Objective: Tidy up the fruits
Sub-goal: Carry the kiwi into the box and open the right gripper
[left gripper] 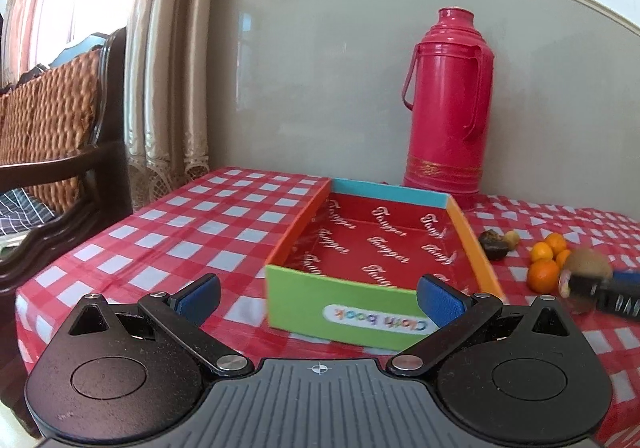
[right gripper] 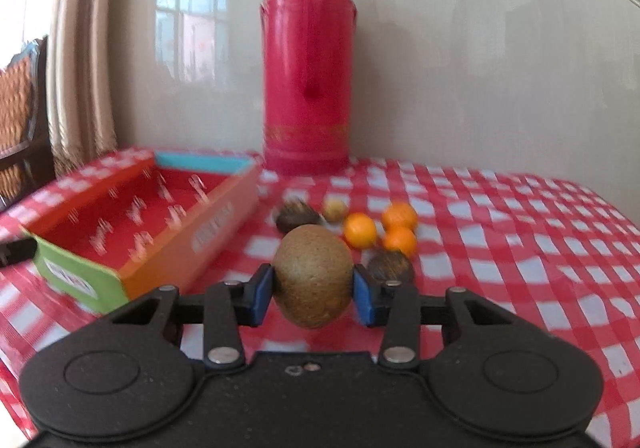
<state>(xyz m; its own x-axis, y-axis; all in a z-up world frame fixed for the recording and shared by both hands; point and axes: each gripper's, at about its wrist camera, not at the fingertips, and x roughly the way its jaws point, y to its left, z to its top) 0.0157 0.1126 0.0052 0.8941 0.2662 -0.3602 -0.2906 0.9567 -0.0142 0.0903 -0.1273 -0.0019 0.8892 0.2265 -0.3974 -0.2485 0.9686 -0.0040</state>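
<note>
My right gripper [right gripper: 313, 294] is shut on a brown kiwi [right gripper: 313, 275] and holds it above the checked tablecloth, to the right of the box. The kiwi [left gripper: 590, 263] and right gripper [left gripper: 600, 288] also show in the left wrist view. The open box [left gripper: 372, 248] has a red inside, orange sides and a green front; nothing lies in it. It also shows in the right wrist view [right gripper: 132, 224]. My left gripper [left gripper: 318, 298] is open and empty, just before the box's green front. Several small oranges [right gripper: 380, 230] and dark fruits [right gripper: 298, 218] lie right of the box.
A tall pink thermos [left gripper: 448, 104] stands against the wall behind the box, and shows in the right wrist view [right gripper: 306, 68]. A dark wooden chair with a wicker back [left gripper: 56, 128] stands left of the table. The table's left edge is near.
</note>
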